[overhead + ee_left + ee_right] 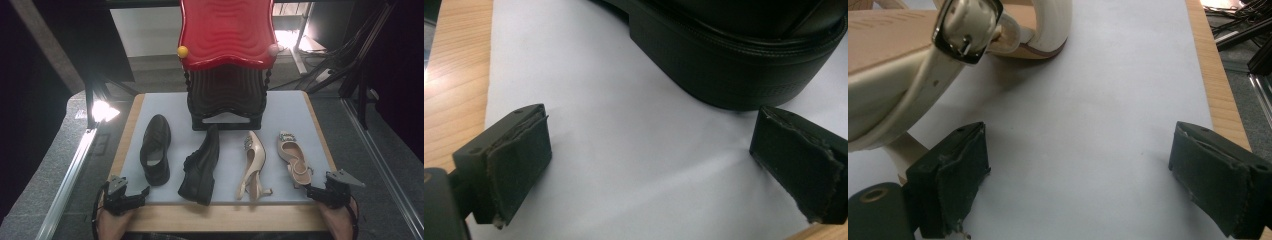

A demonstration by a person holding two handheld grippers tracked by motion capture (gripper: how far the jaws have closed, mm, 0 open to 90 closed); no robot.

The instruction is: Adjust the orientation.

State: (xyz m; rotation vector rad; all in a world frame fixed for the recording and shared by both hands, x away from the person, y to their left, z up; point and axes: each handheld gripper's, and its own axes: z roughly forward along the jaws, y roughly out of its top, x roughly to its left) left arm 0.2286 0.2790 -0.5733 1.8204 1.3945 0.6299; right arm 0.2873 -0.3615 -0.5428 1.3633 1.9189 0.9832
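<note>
Four shoes lie in a row on the pale mat (pixel 290 107): a black loafer (pixel 155 149), a black shoe on its side (pixel 201 167), a cream slingback on its side (pixel 253 162) and a cream slingback upright (pixel 294 157). My left gripper (pixel 140 194) rests at the mat's front left corner, open and holding nothing (pixel 659 165); a black shoe's heel (pixel 734 60) lies just beyond its far pad. My right gripper (pixel 314 191) sits at the front right corner, open and holding nothing (pixel 1078 175), beside the upright slingback's buckled strap (pixel 968 30).
A shoe rack with a red wavy top (pixel 227 32) and black shelves (pixel 227 97) stands at the back middle of the mat. The wooden table edge (pixel 220 217) runs along the front. A lamp (pixel 102 111) glares at the left.
</note>
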